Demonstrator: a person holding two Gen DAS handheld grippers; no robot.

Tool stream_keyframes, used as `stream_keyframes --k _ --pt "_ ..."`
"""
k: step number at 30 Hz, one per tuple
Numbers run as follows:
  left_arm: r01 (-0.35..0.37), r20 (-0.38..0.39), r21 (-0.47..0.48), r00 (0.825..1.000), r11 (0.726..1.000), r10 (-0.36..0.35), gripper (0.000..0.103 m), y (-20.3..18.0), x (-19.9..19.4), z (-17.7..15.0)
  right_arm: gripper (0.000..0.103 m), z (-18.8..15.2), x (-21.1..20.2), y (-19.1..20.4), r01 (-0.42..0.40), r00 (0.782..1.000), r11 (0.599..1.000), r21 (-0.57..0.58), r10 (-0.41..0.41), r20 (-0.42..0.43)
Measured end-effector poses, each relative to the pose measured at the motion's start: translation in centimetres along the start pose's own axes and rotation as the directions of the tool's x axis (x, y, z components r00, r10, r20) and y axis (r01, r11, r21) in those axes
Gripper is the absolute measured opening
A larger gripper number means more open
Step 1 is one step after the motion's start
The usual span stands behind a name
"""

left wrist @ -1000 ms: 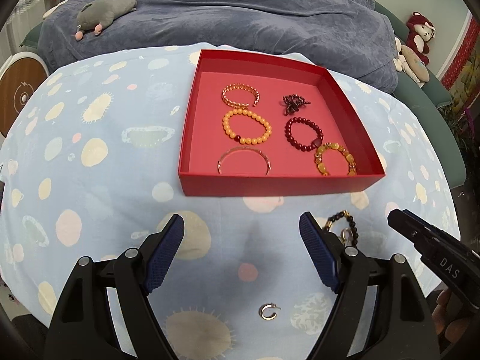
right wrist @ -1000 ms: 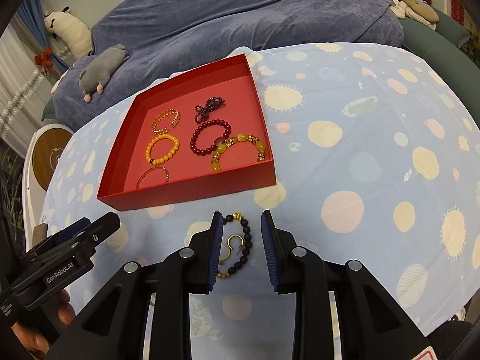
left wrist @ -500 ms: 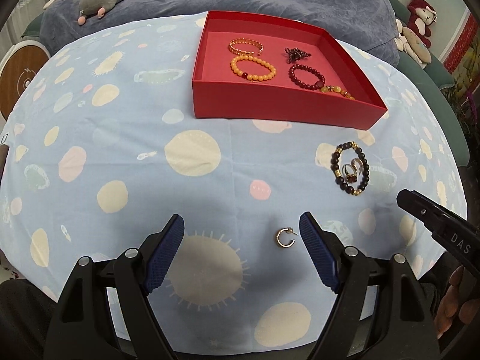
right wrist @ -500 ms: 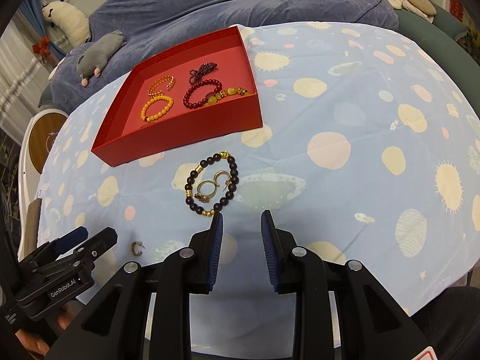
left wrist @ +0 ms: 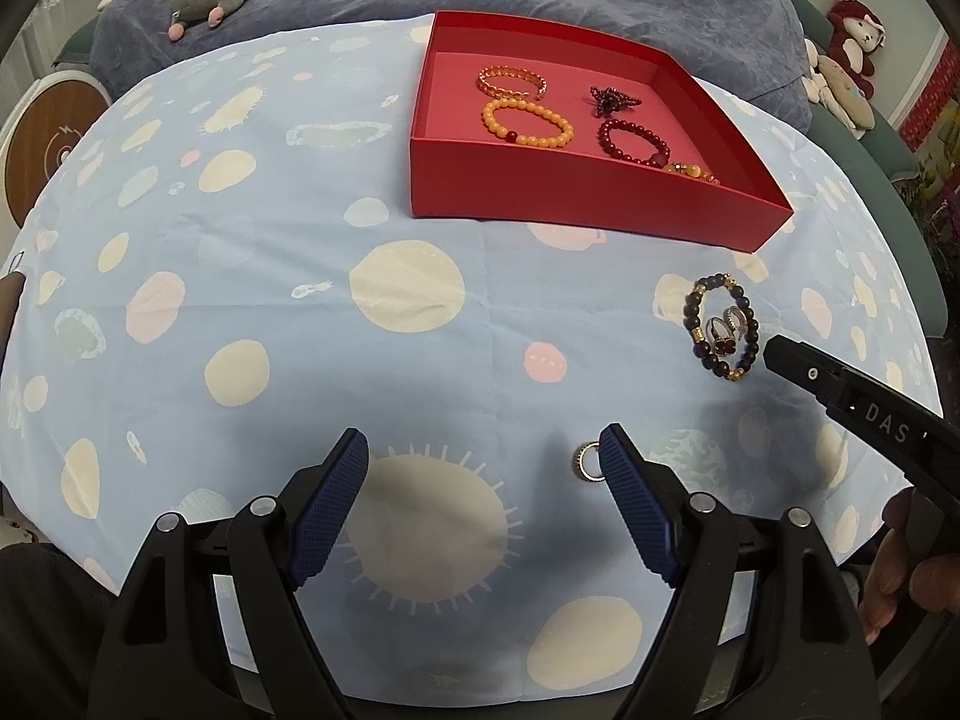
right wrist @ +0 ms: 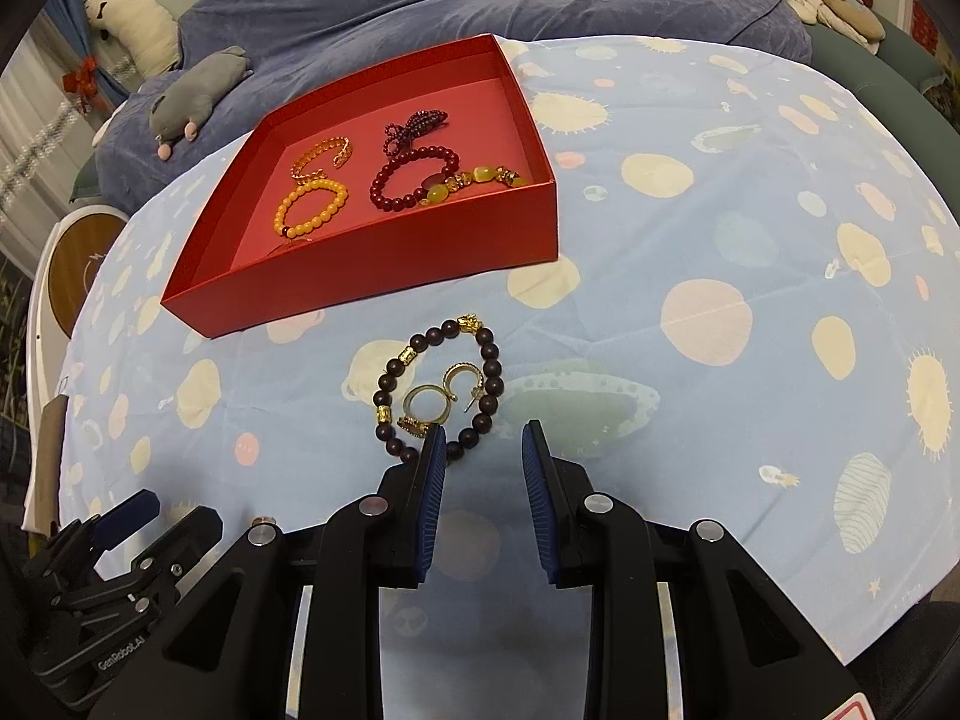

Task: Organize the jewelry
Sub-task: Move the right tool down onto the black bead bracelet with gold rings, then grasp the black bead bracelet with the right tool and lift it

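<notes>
Left wrist view: left gripper (left wrist: pixel 483 459) spread wide over the worktop (left wrist: pixel 300 300), small gold hoop (left wrist: pixel 588 463) beside its right pad, red box (left wrist: pixel 576 204) beyond; right wrist view: right gripper (right wrist: pixel 483 453) parted narrowly, pinching nothing, dark bead bracelet (right wrist: pixel 441 387) just ahead.

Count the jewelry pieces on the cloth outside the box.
4: a dark bead bracelet, a ring and a hoop earring inside its loop, and a small hoop beside the left gripper. Some may be hidden.
</notes>
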State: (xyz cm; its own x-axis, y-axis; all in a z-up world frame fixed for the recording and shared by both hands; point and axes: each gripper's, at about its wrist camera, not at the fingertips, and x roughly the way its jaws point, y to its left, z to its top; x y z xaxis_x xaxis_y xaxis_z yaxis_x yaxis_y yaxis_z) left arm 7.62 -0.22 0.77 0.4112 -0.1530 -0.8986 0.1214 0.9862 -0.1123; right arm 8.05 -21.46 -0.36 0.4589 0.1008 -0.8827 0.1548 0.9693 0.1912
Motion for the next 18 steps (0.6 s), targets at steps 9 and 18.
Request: stream_keyframes --k 9,18 --pt "-0.001 -0.009 -0.011 1.000 1.000 0.001 0.075 0.6 0.4 0.1 0.027 -0.3 1.4 0.0 0.014 1.000 1.000 -0.024 -0.014 -0.017" --pt "0.004 -0.004 -0.012 1.000 1.000 -0.004 0.075 0.5 0.3 0.1 0.018 -1.0 1.0 -0.6 0.015 0.999 1.000 -0.024 -0.016 -0.040"
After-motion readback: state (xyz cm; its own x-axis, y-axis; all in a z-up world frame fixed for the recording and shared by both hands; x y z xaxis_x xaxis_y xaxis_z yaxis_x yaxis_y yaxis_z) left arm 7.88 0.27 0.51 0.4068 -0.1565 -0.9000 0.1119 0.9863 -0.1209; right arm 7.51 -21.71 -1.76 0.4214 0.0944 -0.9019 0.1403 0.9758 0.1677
